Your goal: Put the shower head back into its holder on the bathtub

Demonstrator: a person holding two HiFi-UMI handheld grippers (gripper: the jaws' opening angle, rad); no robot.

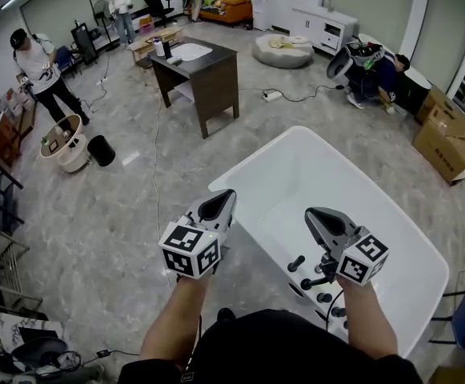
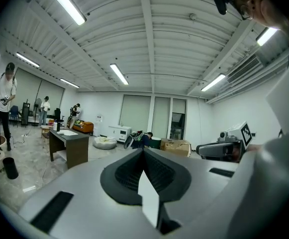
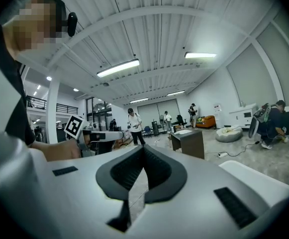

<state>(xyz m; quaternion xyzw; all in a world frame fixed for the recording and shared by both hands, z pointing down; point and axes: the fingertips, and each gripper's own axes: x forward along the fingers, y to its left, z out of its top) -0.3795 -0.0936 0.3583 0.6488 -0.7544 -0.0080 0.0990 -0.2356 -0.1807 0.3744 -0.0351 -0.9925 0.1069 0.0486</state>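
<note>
Left gripper (image 1: pixel 216 205) with jaws pressed together and nothing between them, right gripper (image 1: pixel 313 213) likewise closed and empty, both held level over the near rim of the white bathtub (image 1: pixel 320 170), black tap fittings (image 1: pixel 296 263) just below the right gripper, shower head not told apart among them.

A glossy white freestanding bathtub (image 1: pixel 336 174) stands upright. Small black tap fittings (image 1: pixel 298 262) sit along its near rim; the shower head cannot be told apart among them.
</note>
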